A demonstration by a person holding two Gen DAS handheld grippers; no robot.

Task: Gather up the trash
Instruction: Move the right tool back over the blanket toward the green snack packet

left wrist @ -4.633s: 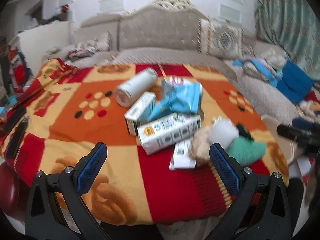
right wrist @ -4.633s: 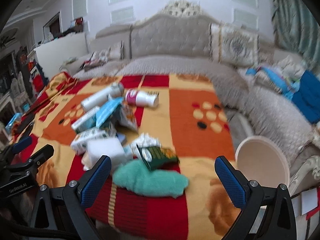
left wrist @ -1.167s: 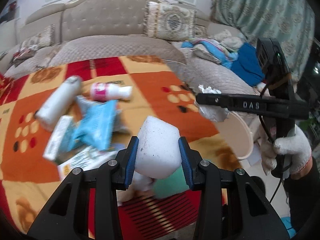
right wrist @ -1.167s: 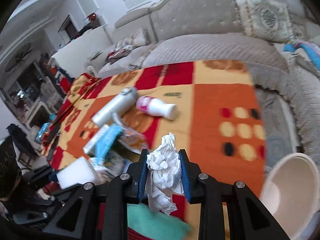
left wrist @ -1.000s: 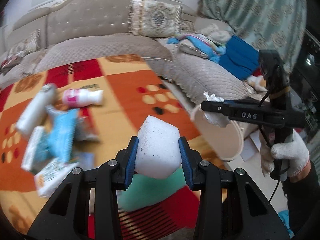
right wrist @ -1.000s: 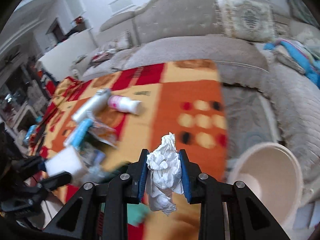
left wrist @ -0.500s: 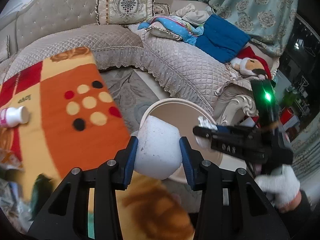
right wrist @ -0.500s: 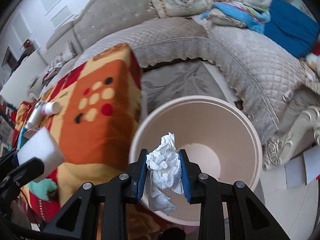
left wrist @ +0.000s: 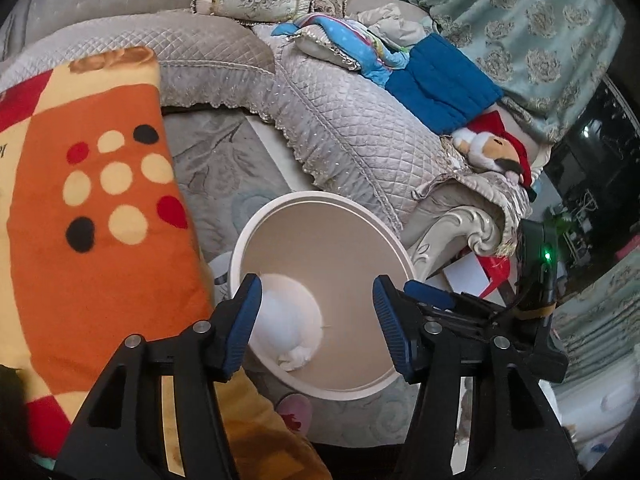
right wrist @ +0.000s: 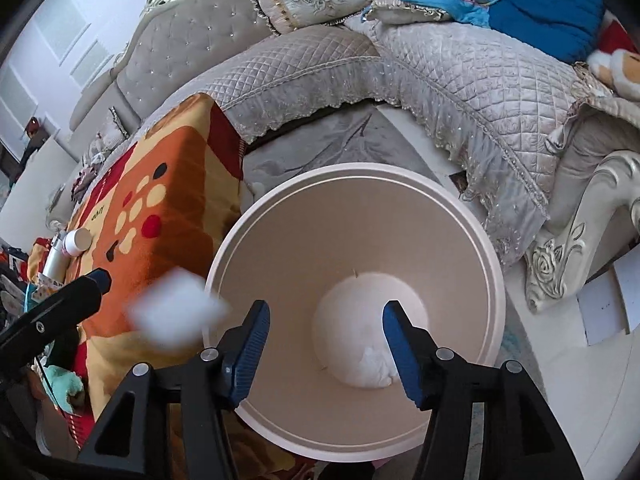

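Note:
A round beige trash bin (left wrist: 320,204) (right wrist: 492,248) stands on the floor beside the blanket-covered table. My left gripper (left wrist: 316,324) is open and empty above the bin. My right gripper (right wrist: 326,346) is open and empty above the bin too. A crumpled white tissue (left wrist: 298,356) (right wrist: 372,362) lies on the bin's bottom. A white foam block (right wrist: 176,314) is blurred in mid-air at the bin's left rim, just below the left gripper's fingers (right wrist: 86,284). The right gripper shows in the left wrist view (left wrist: 428,294).
The orange and red blanket (left wrist: 92,216) covers the table left of the bin. A white bottle (right wrist: 78,240), a grey can (right wrist: 56,258) and a green cloth (right wrist: 64,386) lie on it. A grey quilted sofa (right wrist: 460,64) curves behind the bin. A pink slipper (left wrist: 294,410) lies by the bin.
Both grippers have opened above the bin. The tissue has dropped to the bin's bottom. The white foam block has left the left gripper and is falling.

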